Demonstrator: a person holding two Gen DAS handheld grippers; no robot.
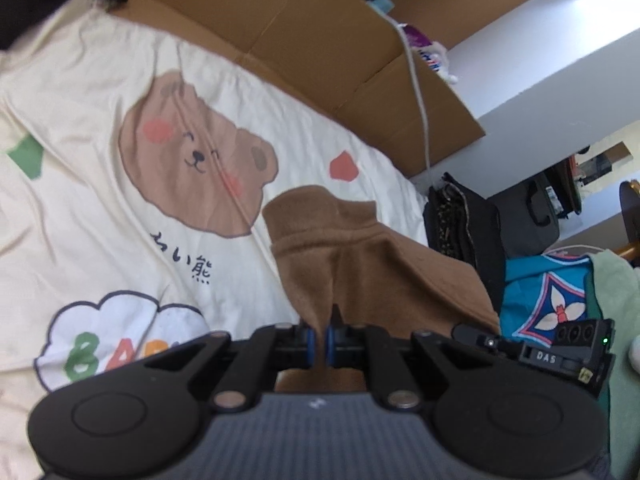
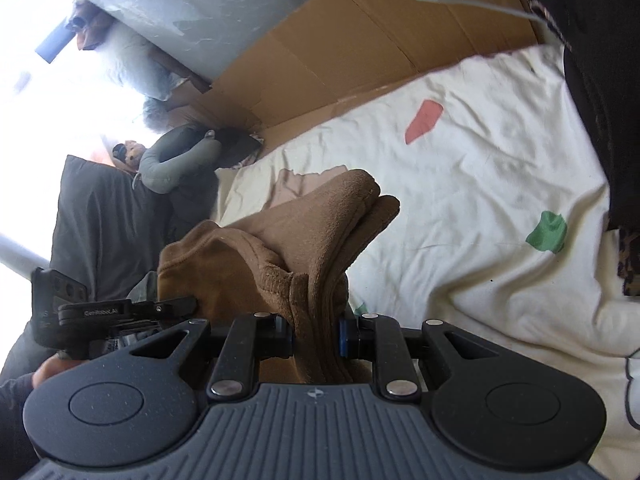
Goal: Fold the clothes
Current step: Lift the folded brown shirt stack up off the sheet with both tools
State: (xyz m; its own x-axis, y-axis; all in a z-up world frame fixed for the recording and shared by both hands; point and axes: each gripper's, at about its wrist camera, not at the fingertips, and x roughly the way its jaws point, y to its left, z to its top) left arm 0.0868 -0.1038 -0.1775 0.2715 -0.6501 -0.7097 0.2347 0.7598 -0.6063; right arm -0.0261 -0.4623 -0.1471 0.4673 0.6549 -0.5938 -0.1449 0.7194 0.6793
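Note:
A brown fleece garment (image 1: 360, 256) hangs over a cream bedsheet (image 1: 100, 208) printed with a bear face. My left gripper (image 1: 320, 340) is shut on a pinched fold of it, and the cloth rises away from the blue pads. In the right wrist view the same brown garment (image 2: 288, 240) bunches up thickly, with a ribbed hem showing. My right gripper (image 2: 316, 336) is shut on that thick bunch, and the jaws stand a little apart around it. The other gripper's black body (image 1: 568, 352) shows at the right of the left wrist view.
Flattened cardboard (image 1: 304, 40) lines the wall behind the bed. A white cable (image 1: 420, 92) hangs across it. Black bags (image 1: 468, 224) and a blue patterned cloth (image 1: 548, 300) lie at the right. A dark pillow (image 2: 104, 224) and grey neck pillow (image 2: 176, 164) sit at the bed's far end.

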